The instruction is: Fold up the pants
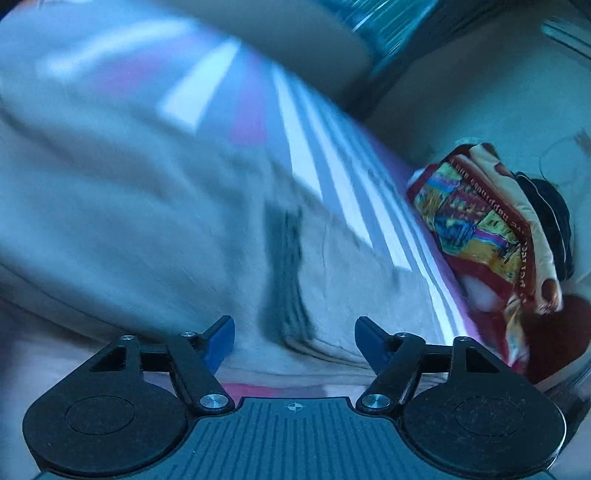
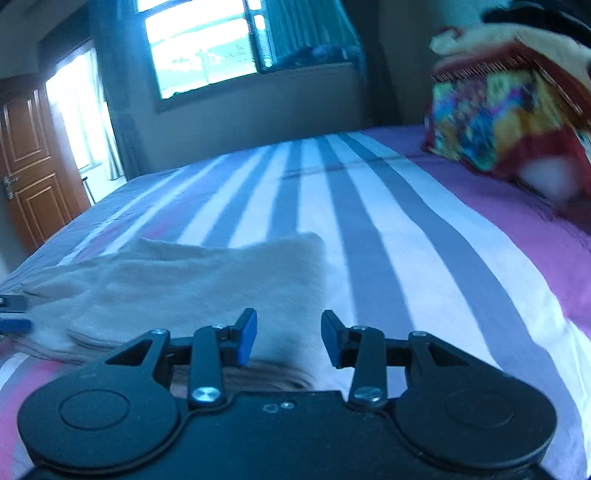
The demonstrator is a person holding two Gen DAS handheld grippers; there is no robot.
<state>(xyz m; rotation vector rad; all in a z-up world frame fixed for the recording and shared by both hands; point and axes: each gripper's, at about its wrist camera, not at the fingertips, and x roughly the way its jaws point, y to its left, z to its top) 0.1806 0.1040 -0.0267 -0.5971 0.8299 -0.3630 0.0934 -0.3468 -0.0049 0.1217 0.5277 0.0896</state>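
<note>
A bedroom in a home. A wide bed (image 2: 388, 229) fills most of the right wrist view, spread with a sheet striped in grey, white and purple. At the bed's far right lies a pile of colourful patterned bedding (image 2: 506, 122), red-edged with yellow and blue print. Beyond the bed's far edge stands a plain wall with a bright window (image 2: 199, 55) and teal curtains (image 2: 295, 29). Left of the bed is a panelled wooden door (image 2: 29, 166).
</note>
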